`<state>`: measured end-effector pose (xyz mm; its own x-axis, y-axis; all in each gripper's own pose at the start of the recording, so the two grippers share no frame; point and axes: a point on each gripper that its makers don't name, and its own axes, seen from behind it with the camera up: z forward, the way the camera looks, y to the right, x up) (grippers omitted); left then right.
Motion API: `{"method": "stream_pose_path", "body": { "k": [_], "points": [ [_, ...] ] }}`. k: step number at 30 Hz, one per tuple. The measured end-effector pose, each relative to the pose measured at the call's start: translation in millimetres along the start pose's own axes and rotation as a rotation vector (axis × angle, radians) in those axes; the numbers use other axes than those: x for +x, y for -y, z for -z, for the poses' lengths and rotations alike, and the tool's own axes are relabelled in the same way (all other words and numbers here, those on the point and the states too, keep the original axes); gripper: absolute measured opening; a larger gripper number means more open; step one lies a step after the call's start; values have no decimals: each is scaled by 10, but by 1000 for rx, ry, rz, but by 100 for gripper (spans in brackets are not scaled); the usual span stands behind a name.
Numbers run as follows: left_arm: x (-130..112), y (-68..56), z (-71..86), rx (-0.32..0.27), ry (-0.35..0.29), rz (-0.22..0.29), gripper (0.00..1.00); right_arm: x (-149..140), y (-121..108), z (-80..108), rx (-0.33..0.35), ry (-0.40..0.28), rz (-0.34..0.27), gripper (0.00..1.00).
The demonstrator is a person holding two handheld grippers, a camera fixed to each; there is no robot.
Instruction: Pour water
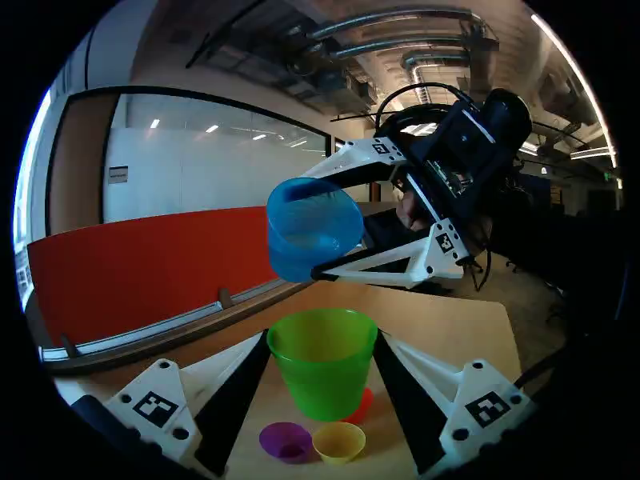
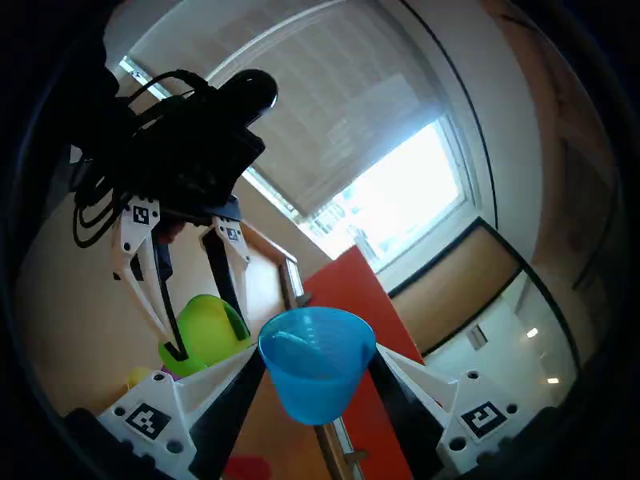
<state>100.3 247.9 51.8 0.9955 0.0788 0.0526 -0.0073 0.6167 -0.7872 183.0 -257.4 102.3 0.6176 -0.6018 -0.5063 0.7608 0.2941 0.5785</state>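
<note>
My left gripper [image 1: 324, 364] is shut on a green cup [image 1: 324, 360], held upright just above the wooden table [image 1: 448, 320]. Above and slightly behind it, my right gripper [image 1: 316, 228] is shut on a blue cup [image 1: 310, 226] that is tipped on its side, its mouth turned toward the left gripper's camera. In the right gripper view the blue cup [image 2: 316, 372] sits between my right gripper's fingers [image 2: 316, 376], with water showing inside. Farther off there, the left gripper [image 2: 196, 328] holds the green cup [image 2: 204, 332].
Three small cups lie on the table under the green one: purple [image 1: 286, 442], yellow [image 1: 338, 442] and red [image 1: 362, 404]. A red wall panel [image 1: 144, 268] and a window ledge run along the table's far left edge. A hand [image 1: 412, 212] holds the right gripper.
</note>
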Motion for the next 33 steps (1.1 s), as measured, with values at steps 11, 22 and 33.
{"method": "stream_pose_path", "body": {
  "k": [11,22,33],
  "points": [
    [0,-28,-19,-5,-1,0,89,13,-34,-63,-6,17,71,90],
    [2,-35,-18,-7,-4,-2,89,9,-76,-92,-10,35,144,90],
    [-4,-62,-32,-13,-4,-15,89,1,-77,-108,-14,46,191,91]
  ]
}}
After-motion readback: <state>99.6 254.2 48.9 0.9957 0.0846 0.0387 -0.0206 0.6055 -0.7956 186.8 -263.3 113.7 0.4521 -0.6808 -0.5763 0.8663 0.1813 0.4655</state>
